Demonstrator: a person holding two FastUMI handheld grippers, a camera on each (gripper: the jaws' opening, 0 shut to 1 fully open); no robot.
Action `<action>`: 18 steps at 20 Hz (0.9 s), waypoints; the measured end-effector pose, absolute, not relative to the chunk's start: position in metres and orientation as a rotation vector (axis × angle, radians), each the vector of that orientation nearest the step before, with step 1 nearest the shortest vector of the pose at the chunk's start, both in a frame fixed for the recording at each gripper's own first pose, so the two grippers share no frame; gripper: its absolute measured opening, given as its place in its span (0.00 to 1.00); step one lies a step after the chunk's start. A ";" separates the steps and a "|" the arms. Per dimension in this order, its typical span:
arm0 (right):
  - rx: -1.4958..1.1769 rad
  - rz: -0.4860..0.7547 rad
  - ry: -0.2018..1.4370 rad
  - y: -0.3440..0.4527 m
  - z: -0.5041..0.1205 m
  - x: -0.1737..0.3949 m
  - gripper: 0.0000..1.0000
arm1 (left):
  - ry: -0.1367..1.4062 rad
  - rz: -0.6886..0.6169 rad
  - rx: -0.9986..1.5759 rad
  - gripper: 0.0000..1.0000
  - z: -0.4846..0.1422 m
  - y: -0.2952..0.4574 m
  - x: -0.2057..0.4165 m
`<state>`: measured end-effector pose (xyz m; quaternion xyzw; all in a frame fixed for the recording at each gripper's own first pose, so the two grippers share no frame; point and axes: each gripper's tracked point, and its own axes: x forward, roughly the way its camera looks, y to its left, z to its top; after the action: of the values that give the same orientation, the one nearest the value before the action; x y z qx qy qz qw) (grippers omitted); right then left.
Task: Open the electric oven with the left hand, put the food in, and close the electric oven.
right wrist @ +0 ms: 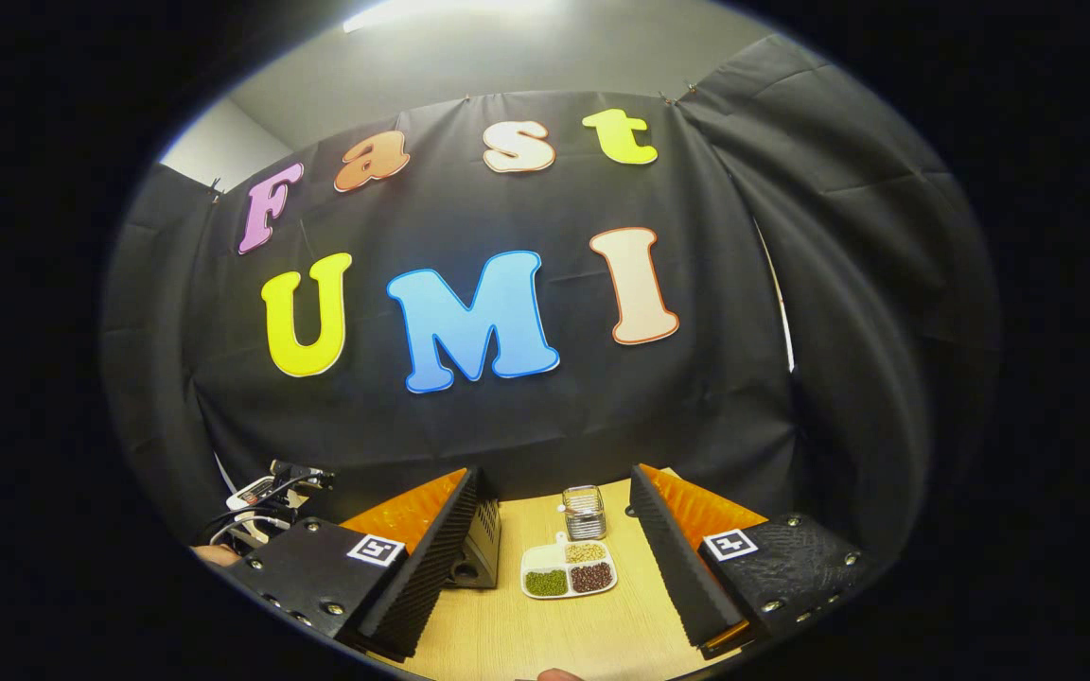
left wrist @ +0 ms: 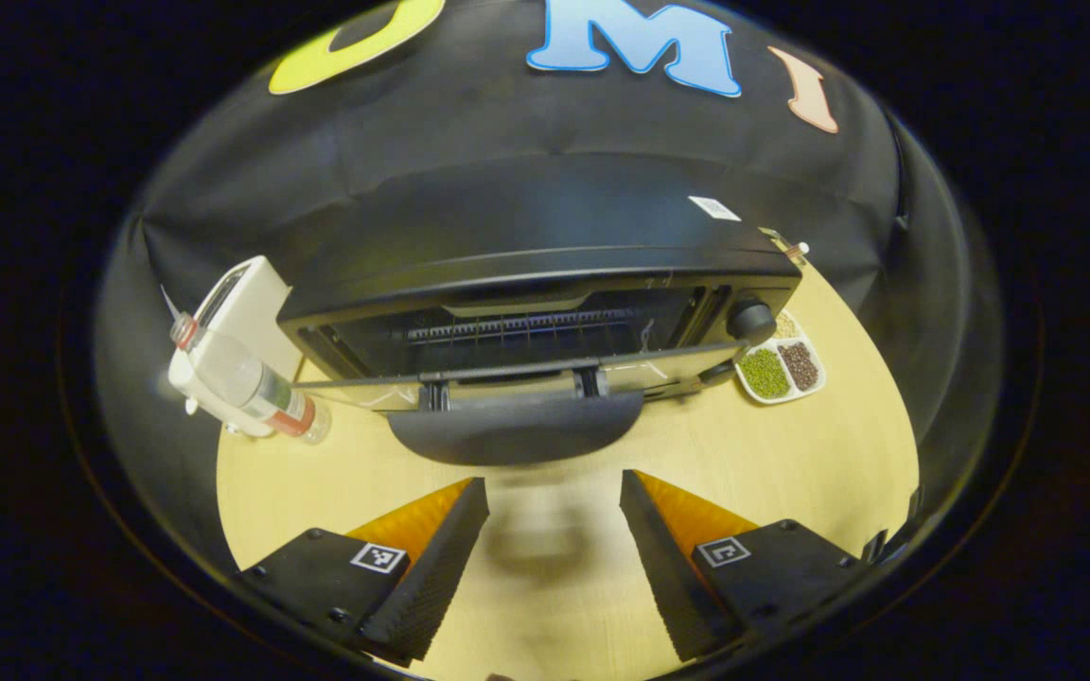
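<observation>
Left gripper view: we count one electric oven (left wrist: 545, 284) ahead of the left gripper (left wrist: 553, 549), door (left wrist: 507, 378) down, jaws released and empty; one bottle (left wrist: 242, 383) far left. Right gripper view: right gripper (right wrist: 554, 558) released; one three-compartment food tray (right wrist: 569, 570) ahead between its fingers.

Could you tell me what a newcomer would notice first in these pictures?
Probably the black electric oven at the middle of the left gripper view, its door hanging open above the wooden table. Next, the divided dish of beans beside its right end, and the open left tongs facing the door handle.
</observation>
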<state>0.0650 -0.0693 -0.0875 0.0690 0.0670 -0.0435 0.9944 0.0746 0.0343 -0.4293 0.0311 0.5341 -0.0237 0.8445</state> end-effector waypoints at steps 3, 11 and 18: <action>0.133 -0.083 0.139 -0.071 -0.089 0.063 0.99 | 1.073 -0.049 0.067 0.96 -0.414 0.029 0.081; 0.101 -0.021 0.140 -0.067 -0.078 0.065 0.99 | 0.487 -0.020 0.045 0.96 -0.223 -0.010 0.103; 0.079 0.062 0.059 -0.051 -0.028 0.058 0.99 | 0.155 0.089 0.045 0.99 -0.079 -0.026 0.053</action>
<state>0.0576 -0.0513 -0.0285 0.0396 0.0293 0.0312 0.9983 0.0527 -0.0264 -0.0788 0.0225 0.0776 0.0446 0.9957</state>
